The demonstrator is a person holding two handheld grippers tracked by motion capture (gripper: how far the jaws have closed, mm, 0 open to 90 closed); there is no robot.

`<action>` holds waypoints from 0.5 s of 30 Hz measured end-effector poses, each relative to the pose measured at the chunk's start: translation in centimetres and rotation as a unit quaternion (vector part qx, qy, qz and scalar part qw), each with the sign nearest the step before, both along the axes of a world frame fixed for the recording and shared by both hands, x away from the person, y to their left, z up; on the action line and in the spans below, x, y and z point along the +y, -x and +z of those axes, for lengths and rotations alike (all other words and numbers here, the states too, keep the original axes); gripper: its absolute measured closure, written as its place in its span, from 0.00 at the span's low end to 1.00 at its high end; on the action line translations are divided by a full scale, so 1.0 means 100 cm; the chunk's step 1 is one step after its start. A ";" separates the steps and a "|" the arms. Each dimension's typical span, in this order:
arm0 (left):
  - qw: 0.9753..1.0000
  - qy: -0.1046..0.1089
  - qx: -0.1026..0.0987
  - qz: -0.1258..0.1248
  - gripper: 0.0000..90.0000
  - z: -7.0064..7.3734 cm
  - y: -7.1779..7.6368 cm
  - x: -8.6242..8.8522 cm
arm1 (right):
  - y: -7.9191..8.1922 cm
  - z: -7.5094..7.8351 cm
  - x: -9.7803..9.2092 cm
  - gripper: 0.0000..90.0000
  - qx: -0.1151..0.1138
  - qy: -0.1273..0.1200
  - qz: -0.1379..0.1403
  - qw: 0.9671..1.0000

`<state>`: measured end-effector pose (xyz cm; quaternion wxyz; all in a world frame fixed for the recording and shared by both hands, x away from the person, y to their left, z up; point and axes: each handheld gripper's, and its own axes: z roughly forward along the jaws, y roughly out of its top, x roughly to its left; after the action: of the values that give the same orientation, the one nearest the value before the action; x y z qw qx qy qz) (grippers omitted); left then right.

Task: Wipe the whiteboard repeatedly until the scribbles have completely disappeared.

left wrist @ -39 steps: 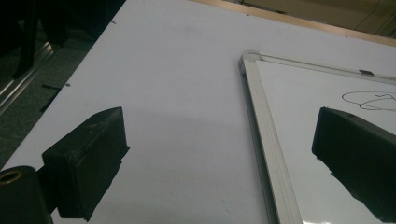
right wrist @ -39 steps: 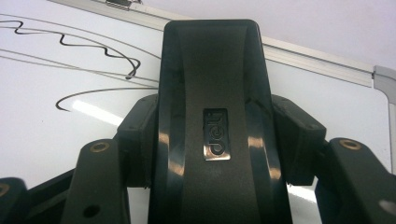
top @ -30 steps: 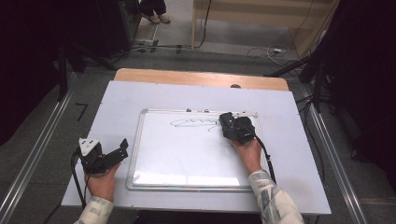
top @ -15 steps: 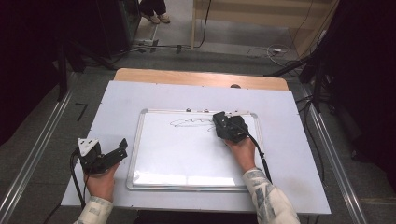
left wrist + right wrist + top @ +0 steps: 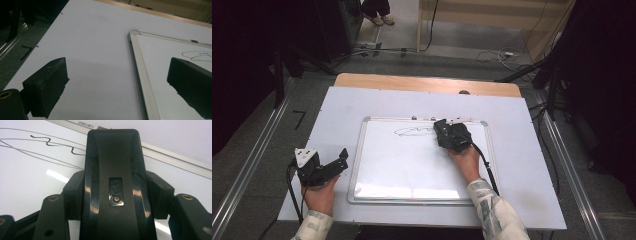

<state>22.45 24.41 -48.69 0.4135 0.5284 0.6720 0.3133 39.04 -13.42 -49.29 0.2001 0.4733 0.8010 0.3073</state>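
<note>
Holding a black whiteboard eraser [image 5: 113, 190] against the whiteboard [image 5: 402, 165], just beside the drawn lines [image 5: 412, 131].

The eraser is long, glossy and dark, with a small logo plate on its back, and it lies between the jaws of the right gripper [image 5: 451, 134], which pinch it from both sides near the board's upper edge. It seems to be held flat so that its underside can rub the thin scribble, which lies just to the left of it in the high view. The left gripper [image 5: 328, 167] rests on the white table cover [image 5: 337, 105] beside the board's left frame, jaws spread wide with nothing between them, probably only waiting out of the way.
</note>
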 end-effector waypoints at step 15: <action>1.000 0.000 0.000 0.000 0.04 -0.001 0.000 0.000 | -0.003 0.000 0.010 0.43 0.003 0.002 0.035 0.999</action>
<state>22.49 24.41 -48.76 0.4130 0.5286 0.6722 0.3133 39.35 -12.43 -49.26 0.1879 0.4450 0.8185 0.3110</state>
